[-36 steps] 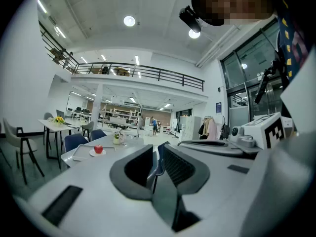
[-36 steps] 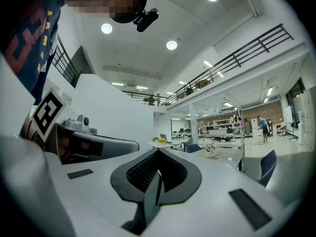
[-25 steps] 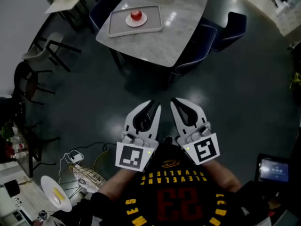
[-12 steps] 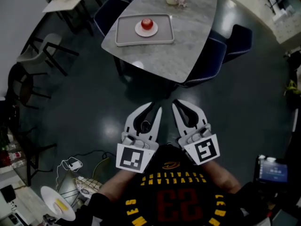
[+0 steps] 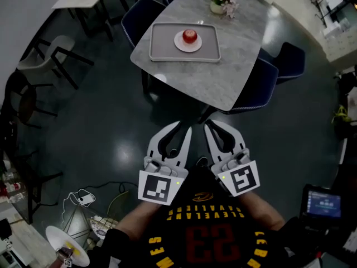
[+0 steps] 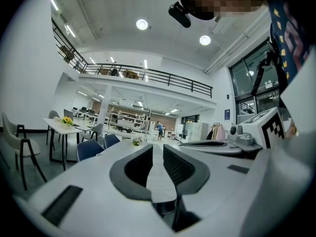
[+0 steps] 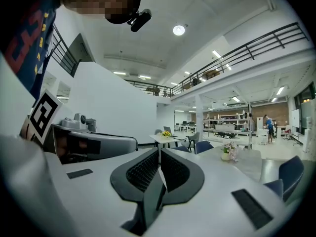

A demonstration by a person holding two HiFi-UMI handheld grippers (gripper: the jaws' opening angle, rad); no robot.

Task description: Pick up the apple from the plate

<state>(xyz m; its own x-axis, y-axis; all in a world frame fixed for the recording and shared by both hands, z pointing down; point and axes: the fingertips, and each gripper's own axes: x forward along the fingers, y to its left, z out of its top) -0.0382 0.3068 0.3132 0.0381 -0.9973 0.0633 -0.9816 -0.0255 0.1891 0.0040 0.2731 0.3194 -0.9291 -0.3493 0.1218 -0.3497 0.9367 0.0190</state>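
Far off, a round red apple (image 5: 190,36) tops its plate (image 5: 181,44) — left gripper (image 5: 184,126), right gripper (image 5: 208,123) both clenched.

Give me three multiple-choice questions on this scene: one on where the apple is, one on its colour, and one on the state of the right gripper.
1. Where is the apple?
A. on the floor
B. on the plate in the tray
C. on a chair

2. What colour is the apple?
A. green
B. yellow
C. red

3. How do the right gripper's jaws stand?
A. together, nothing between them
B. wide apart
C. shut on the apple

Answers:
1 B: the head view shows the apple on the white plate inside the tray.
2 C: it shows red against the plate.
3 A: the right gripper view shows the pads closed on each other, with the apple far off on the tray.
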